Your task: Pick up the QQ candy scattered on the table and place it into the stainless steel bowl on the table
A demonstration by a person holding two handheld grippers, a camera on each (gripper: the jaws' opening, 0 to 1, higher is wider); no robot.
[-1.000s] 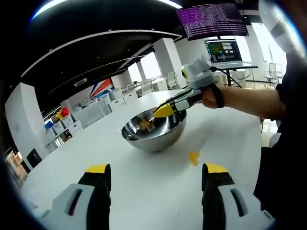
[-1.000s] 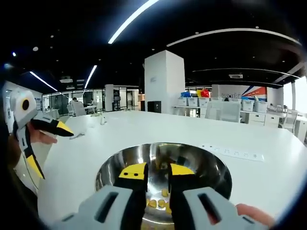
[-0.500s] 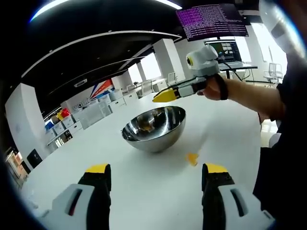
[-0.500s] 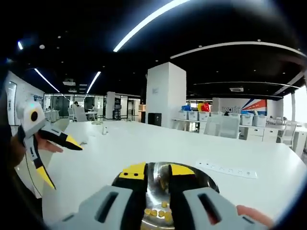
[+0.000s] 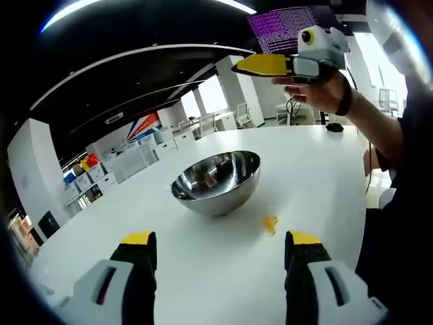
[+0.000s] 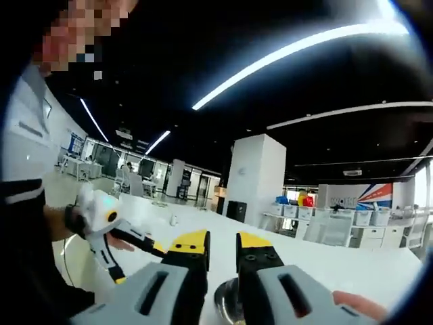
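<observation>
Steel bowl point(image 5: 216, 183) sat alone on the counter point(image 5: 318, 176), one candy point(image 5: 270, 223) beside it; left gripper point(image 5: 220, 247) jaws gaped, right gripper point(image 6: 222, 242) jaws nearly closed, empty.

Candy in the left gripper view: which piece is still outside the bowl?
The single yellow candy lying on the white table, right of the steel bowl. The other yellow pieces sit inside the bowl.

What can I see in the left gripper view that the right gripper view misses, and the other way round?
Left gripper view: a loose yellow candy on the white table, candy inside the steel bowl, and a monitor. Right gripper view: the hand gripping the left tongs. Both: the bowl, the pillar, and both tongs, left open, right tongs shut.
</observation>
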